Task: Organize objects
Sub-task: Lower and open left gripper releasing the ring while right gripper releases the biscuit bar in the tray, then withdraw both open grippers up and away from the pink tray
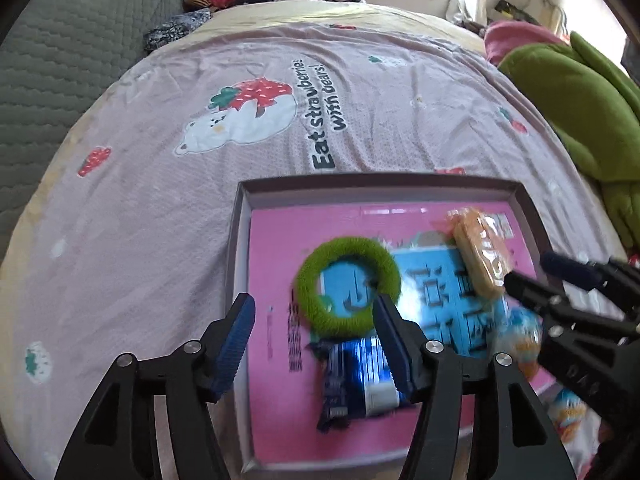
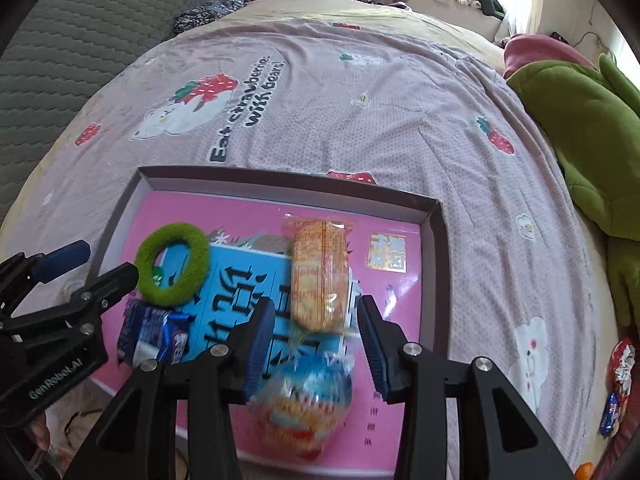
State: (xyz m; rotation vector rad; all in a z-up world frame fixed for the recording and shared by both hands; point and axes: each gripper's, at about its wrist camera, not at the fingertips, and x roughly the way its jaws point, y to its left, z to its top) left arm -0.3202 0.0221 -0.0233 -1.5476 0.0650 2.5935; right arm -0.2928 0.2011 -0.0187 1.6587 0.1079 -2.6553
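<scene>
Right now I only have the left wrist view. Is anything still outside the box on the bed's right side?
Observer: Yes. A red snack packet lies on the pink printed bedsheet, right of the shallow grey cardboard box.
Operator: Anything else there?
Observer: A small blue wrapper lies just nearer the camera than the red one, also outside the box.
Operator: Is the right side holding anything?
Observer: No. The right hand-held gripper is open. The round blue-and-orange snack bag lies in the box beneath its fingers.
</scene>
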